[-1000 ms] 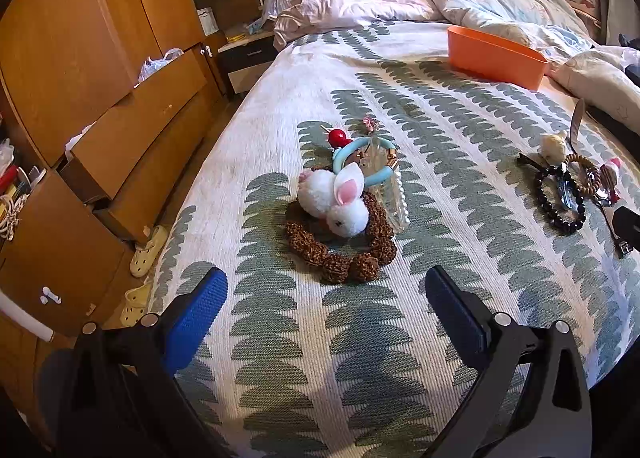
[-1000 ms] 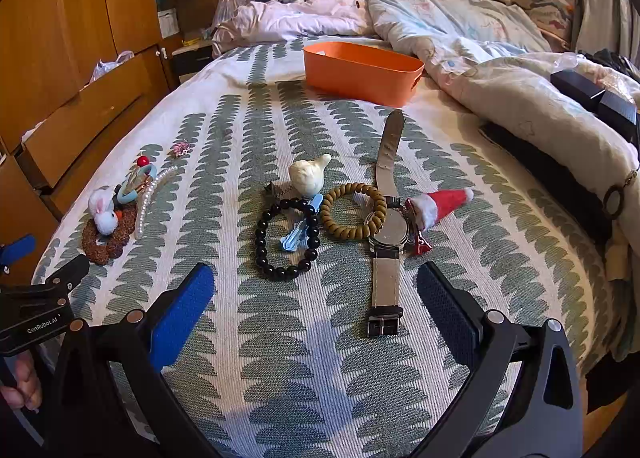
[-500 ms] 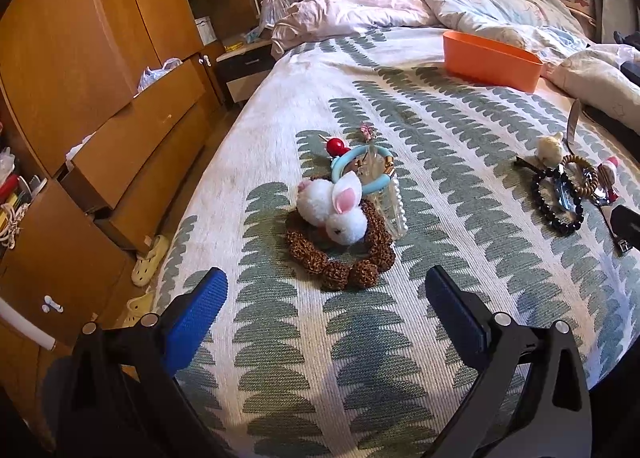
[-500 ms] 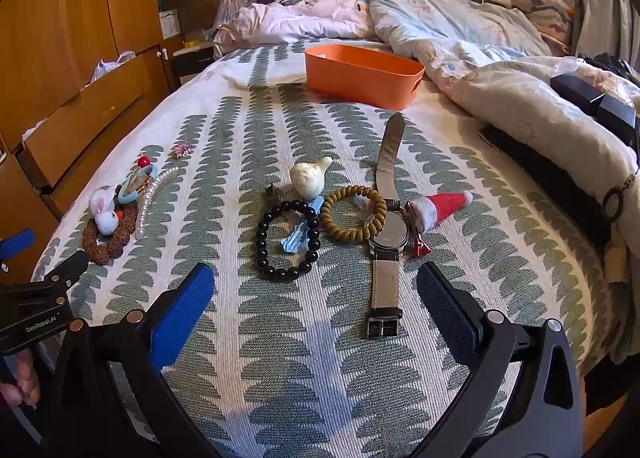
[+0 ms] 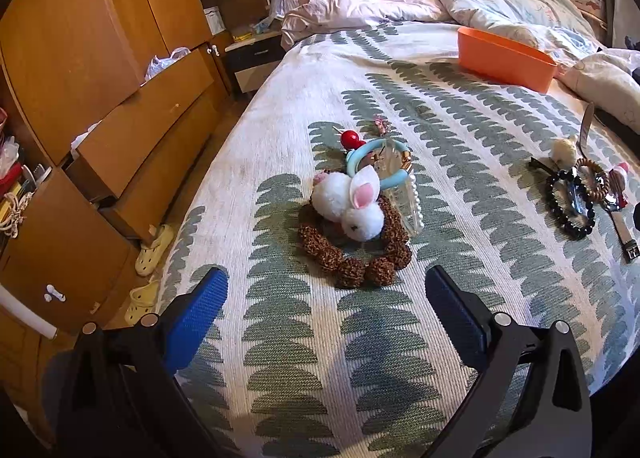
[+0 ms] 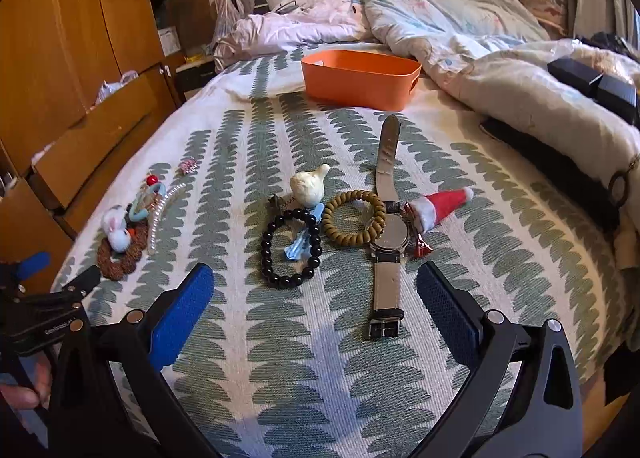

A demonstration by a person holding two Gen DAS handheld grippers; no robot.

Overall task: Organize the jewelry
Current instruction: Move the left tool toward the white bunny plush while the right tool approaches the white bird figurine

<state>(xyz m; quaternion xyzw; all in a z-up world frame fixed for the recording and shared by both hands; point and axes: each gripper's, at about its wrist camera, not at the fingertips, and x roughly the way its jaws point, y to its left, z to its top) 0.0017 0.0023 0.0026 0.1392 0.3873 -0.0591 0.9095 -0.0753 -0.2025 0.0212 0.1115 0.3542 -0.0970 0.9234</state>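
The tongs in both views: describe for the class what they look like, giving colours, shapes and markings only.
Both the left tongs and right tongs have black angular frames with silver bolts and two flat fingers faced with textured blue pads. The right view shows small white lettering on the left tongs' body, too small to read.

Left wrist view: low over near edge of bed (image 5: pixel 400 358), facing headboard, close behind brown bead bracelet (image 5: pixel 352 254), wardrobe (image 5: pixel 80 58) at left. Right wrist view: same heading, further right, close behind watch (image 6: pixel 390 234). Shared: orange tray (image 6: pixel 356 78), both jewelry clusters. Left gripper (image 6: pixel 44 294) visible at right view's left edge.
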